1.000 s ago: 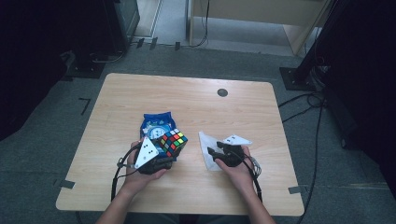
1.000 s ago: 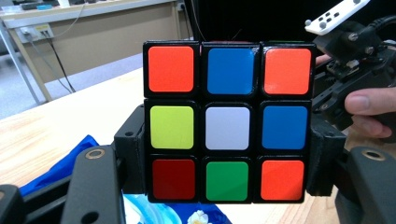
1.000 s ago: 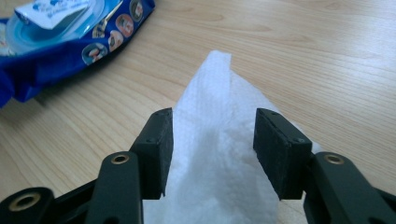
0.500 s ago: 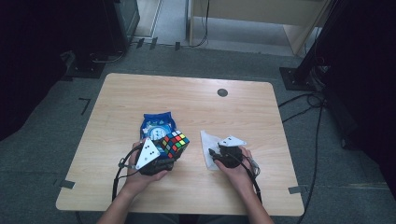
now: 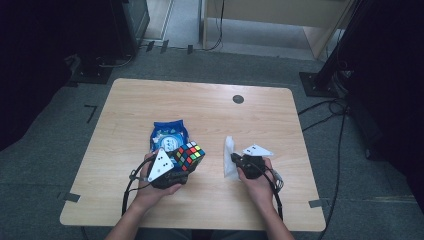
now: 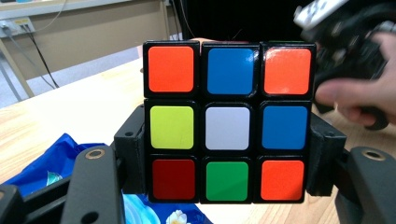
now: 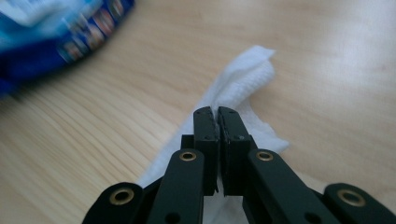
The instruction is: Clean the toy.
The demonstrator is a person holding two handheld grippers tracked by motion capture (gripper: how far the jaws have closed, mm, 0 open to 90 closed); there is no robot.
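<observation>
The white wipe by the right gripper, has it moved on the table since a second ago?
Yes. The white wipe, earlier spread flat, is now bunched into a narrow strip, with the right gripper shut on it.

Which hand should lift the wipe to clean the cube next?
Right. The right gripper is shut on the wipe on the table; the left gripper is busy holding the cube.

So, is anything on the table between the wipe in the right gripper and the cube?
Nothing visible: bare table lies between the white wipe in the right gripper and the cube clamped by the left gripper.
</observation>
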